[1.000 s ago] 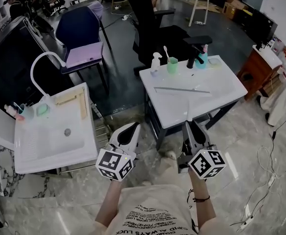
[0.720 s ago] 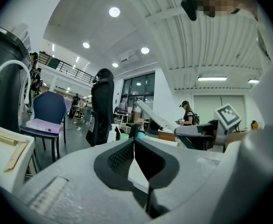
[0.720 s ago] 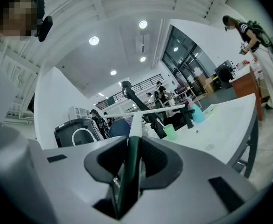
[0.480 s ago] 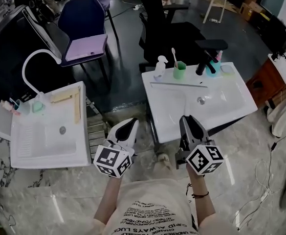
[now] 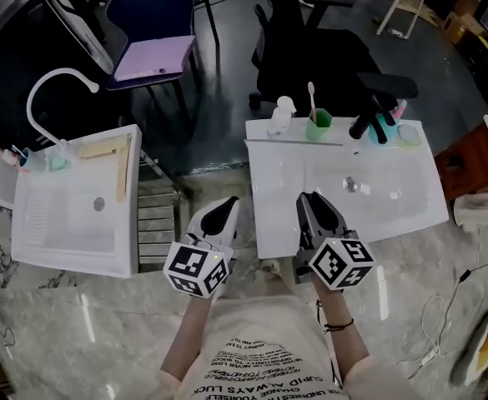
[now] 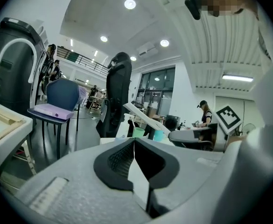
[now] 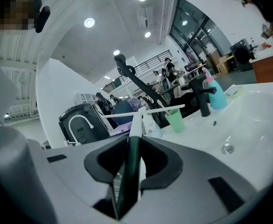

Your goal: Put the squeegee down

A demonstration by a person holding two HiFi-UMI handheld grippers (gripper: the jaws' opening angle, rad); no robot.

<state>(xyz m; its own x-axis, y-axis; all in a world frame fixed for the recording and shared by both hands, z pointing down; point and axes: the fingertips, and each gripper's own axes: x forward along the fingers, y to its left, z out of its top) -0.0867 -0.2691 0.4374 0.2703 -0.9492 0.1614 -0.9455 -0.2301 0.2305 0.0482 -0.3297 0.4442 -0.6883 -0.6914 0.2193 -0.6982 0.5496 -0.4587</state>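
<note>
**Right gripper** [image 5: 311, 200]: We find it on a forearm [image 5: 341, 340] stretched forward from the bottom of the head view. It points away from the body and close to level, with its marker cube nearest the wrist. Its tip lies over the near edge of the white sink [image 5: 394, 211]. The jaws are clamped on the handle of the squeegee [image 7: 136, 125].

**Squeegee:** The white handle runs straight out from the right gripper's jaws to a long thin blade set crosswise. In the head view the blade lies across the back of the sink top, just in front of the spray bottle [image 5: 282, 115] and the green cup [image 5: 317, 125]. We cannot tell whether the blade touches the surface.

**Left gripper** [image 5: 221, 209]: It is level with the right gripper and parallel to it, on the other outstretched forearm. It points the same way, over the floor just off the sink's near left corner. Its pads meet at the tips and we see nothing gripped between them.

**Also present:** a black tap [image 5: 364, 123] at the back of the sink, a second sink [image 5: 60, 232] well apart to the left, and a blue chair [image 5: 156, 23] beyond.
</note>
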